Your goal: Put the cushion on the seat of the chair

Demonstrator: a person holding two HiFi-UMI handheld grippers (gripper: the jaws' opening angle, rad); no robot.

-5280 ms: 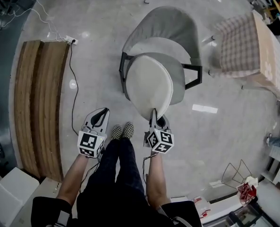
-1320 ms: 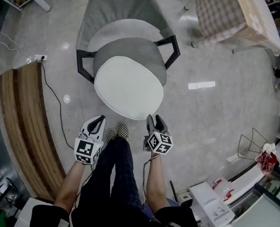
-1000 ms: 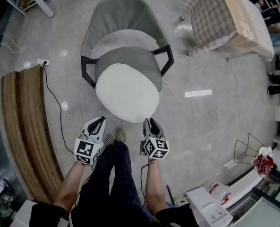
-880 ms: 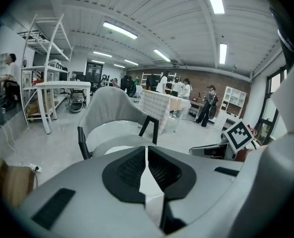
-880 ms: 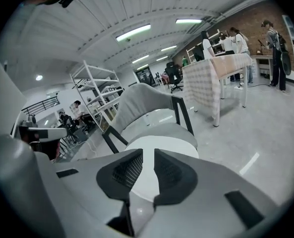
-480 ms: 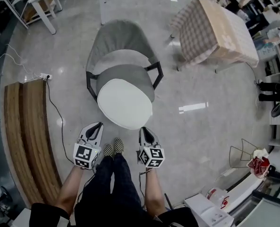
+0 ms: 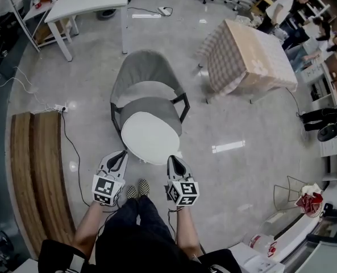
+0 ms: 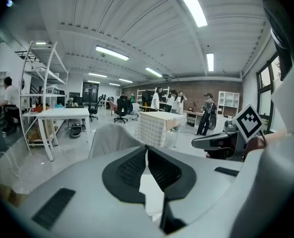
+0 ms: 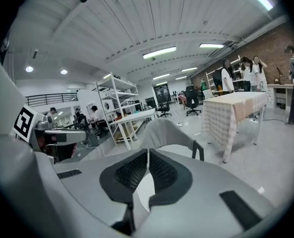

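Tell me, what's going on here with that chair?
A person stands before a grey chair with a gripper in each hand. The white cushion lies on its seat. The left gripper and right gripper hang clear of it, jaws shut and empty; the right jaws have just been closing.

Cushion (image 7: 150,136): plain white; chair (image 7: 145,67): grey, black frame. Tablecloth (image 7: 228,61), well beyond right gripper (image 7: 172,158): beige-white check. Shoes (image 7: 143,187), between right gripper and left gripper (image 7: 120,152): black-white checkerboard; bench (image 7: 34,169), outside left gripper: brown wood.
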